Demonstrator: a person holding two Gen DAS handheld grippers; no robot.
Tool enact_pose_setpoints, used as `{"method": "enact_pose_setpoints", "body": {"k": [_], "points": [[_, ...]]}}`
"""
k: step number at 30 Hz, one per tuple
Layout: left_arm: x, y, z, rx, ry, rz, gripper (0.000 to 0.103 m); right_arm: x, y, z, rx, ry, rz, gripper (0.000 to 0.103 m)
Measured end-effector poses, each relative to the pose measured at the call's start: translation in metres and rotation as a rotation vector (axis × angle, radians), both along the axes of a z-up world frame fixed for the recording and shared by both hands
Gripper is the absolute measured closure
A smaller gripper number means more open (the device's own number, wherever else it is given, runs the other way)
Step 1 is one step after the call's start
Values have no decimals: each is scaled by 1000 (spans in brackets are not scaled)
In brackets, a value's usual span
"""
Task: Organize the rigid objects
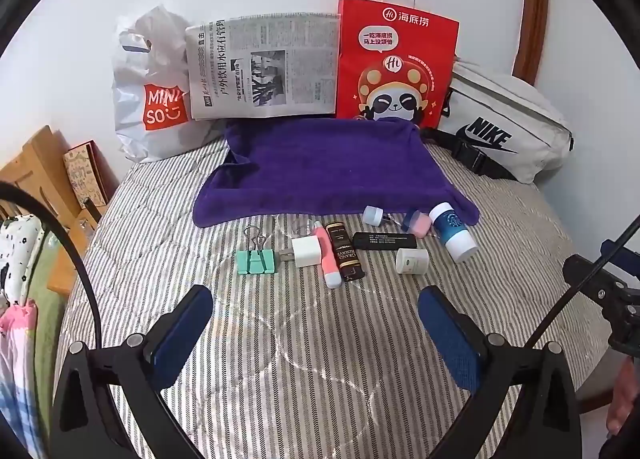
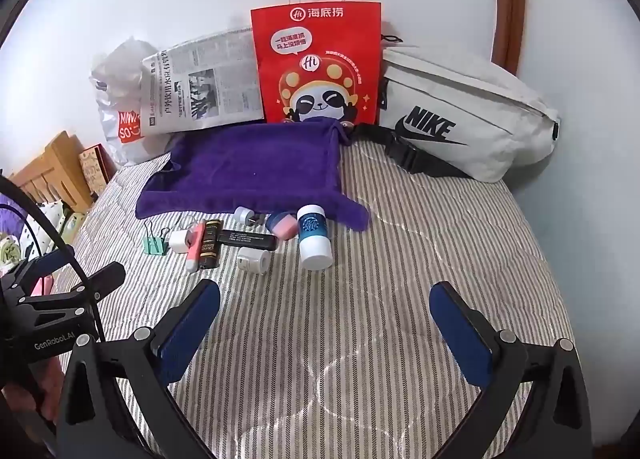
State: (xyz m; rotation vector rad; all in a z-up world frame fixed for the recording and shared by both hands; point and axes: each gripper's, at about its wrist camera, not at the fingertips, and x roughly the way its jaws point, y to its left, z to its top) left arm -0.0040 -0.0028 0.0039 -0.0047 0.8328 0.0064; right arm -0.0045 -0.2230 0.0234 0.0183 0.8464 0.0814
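1. While both my claws hang above the striped bedcover (image 1: 320,359), neither holds anything: the left gripper (image 1: 316,311) stands spread wide with nothing between its pads, and the right gripper (image 2: 325,309) likewise.
2. Items, left to right, in a loose row ahead of me, just short of the purple towel (image 1: 320,167): green binder clip (image 1: 256,261); white charger plug (image 1: 306,252); pink-and-white tube (image 1: 327,255); dark brown lighter (image 1: 346,252); black bar (image 1: 384,240); small white jar (image 1: 412,261); blue-and-white bottle (image 1: 454,231), lying on its side.
3. Behind these, at the towel's edge: a small pale cap (image 1: 374,215) and a pink-and-blue piece (image 1: 418,223); what they are I cannot quite tell.
4. Backdrop, against the wall: white shopping bag (image 1: 148,91), newspaper (image 1: 264,67), red paper bag (image 1: 396,63), white waist bag (image 1: 504,127).
5. Deciding relation: the row lies forward and below both claws. The tube and lighter run lengthwise away from me, dead ahead of my left claw; the bottle sits nearer my right, long axis slanting toward me.
6. Judgement: left takes clip-side pieces, right takes bottle-side.
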Motion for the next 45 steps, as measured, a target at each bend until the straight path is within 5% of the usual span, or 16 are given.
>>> {"method": "enact_pose_setpoints", "body": {"k": [45], "points": [[0, -7, -1, 25, -1, -13, 0, -1, -1, 2, -10, -4, 1, 0]]}}
